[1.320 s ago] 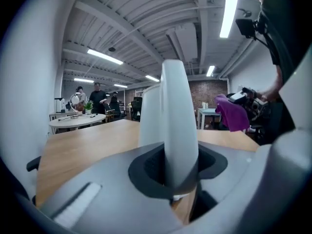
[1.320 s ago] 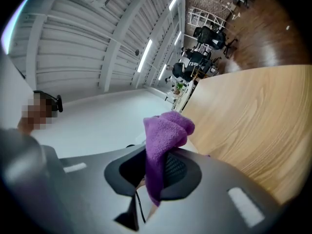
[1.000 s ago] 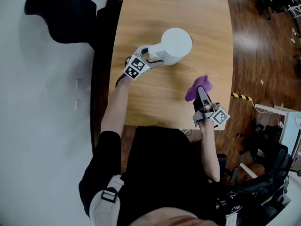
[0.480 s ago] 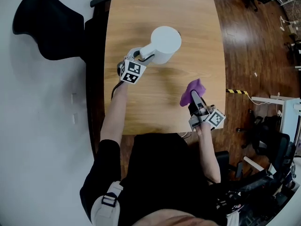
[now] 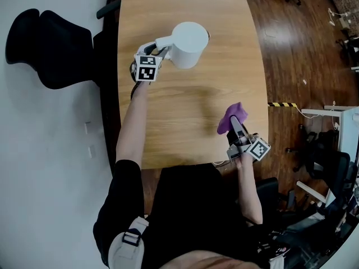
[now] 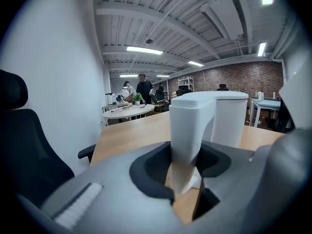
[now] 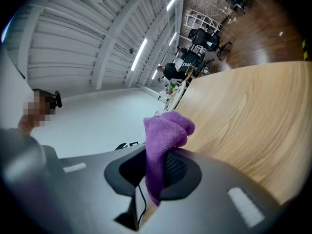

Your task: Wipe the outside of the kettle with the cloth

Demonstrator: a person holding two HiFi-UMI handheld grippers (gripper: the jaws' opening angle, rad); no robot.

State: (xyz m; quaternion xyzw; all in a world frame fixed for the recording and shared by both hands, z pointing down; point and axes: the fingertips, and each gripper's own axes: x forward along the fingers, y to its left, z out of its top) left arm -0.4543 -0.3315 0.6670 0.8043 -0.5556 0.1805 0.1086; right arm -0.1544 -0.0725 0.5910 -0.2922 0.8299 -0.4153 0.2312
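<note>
Steadying step: the left gripper (image 5: 161,46) has just been closing its fingers and clamps the kettle (image 5: 188,37) by its handle (image 6: 192,130), far-left on the bench (image 5: 185,105). The right gripper (image 5: 236,129) pinches the cloth (image 5: 231,117) at 5 o'clock, well apart. Next, the cloth must reach the kettle's wall. The bench between is open, but its left edge is near.

Head view: marker cube (image 5: 147,69) is covering the left gripper (image 5: 159,45) where it is meeting the kettle (image 5: 188,37) handle (image 5: 165,40); table (image 5: 185,105) is running off the top edge. Left gripper view: handle is blocking much of the kettle body; gripper housing is hiding its base; distant people (image 6: 144,87) are showing too small to tell. Right gripper view: cloth (image 7: 163,135) tail is disappearing down inside the right gripper (image 7: 155,179).
</note>
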